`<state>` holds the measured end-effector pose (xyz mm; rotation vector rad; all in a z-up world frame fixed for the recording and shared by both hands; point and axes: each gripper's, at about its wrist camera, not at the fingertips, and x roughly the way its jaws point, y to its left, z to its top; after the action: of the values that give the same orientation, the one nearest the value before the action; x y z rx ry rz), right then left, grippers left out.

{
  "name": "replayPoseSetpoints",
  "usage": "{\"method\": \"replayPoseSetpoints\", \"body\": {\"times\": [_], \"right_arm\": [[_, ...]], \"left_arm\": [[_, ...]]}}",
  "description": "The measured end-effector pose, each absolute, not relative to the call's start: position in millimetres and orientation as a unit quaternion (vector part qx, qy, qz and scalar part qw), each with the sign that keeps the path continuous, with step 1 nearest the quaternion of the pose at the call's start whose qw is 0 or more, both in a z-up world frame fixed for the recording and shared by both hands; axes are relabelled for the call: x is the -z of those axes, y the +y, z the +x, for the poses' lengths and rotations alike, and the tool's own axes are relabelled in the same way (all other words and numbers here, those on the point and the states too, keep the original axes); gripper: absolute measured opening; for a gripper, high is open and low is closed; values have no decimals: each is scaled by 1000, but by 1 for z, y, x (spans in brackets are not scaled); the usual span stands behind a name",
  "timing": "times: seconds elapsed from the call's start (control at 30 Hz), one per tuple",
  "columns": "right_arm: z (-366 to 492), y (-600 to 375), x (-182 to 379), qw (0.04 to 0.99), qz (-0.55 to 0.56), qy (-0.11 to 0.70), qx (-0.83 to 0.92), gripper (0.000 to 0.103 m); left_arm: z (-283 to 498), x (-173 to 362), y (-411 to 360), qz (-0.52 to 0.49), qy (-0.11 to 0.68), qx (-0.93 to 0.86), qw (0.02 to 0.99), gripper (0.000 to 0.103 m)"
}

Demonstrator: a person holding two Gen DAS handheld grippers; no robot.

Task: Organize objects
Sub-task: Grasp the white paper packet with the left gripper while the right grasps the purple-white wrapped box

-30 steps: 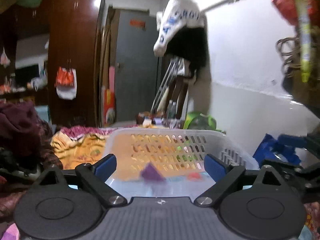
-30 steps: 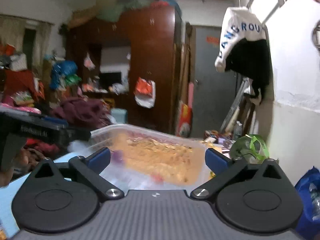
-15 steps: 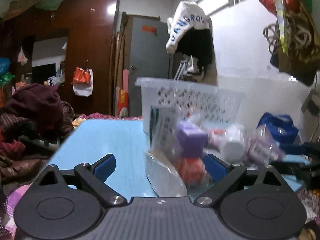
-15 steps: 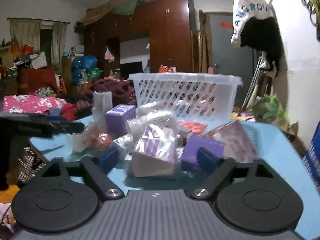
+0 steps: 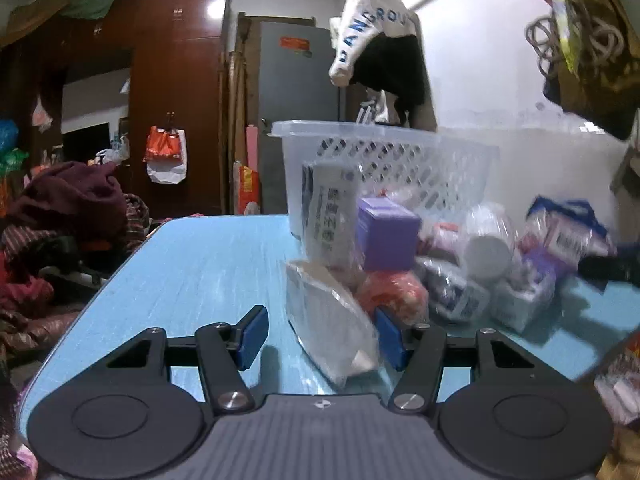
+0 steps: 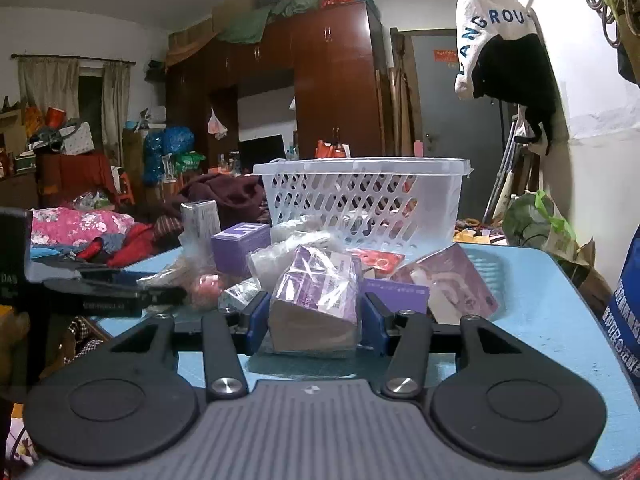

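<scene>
On a blue table (image 6: 520, 300), packaged goods lie heaped before a white plastic basket (image 6: 360, 200). The right hand-held gripper (image 6: 314, 322), jaws just closing, grips a plastic-wrapped purple-and-white packet (image 6: 316, 300) at the heap's near edge. The left hand-held gripper (image 5: 320, 338), also closing, brackets a clear-wrapped white pouch (image 5: 328, 320); its right pad touches, its left stands apart.
</scene>
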<state>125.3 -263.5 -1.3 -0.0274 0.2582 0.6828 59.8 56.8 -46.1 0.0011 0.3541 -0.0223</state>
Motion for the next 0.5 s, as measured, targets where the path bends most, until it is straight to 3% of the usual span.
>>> {"method": "replayPoseSetpoints", "body": {"times": [0.13, 0.27, 0.33, 0.5], "right_arm": [[124, -269, 4, 934, -8, 127, -335, 53], [123, -273, 2, 935, -2, 123, -333, 53], [121, -274, 0, 936, -2, 119, -332, 53], [120, -276, -2, 937, -1, 114, -330, 53]], "left_arm": [[55, 51, 58, 19, 172, 15, 985, 60], [55, 52, 61, 27, 167, 10, 986, 47], [58, 53, 60, 23, 165, 11, 986, 35], [50, 52, 55, 38, 143, 3, 989, 34]]}}
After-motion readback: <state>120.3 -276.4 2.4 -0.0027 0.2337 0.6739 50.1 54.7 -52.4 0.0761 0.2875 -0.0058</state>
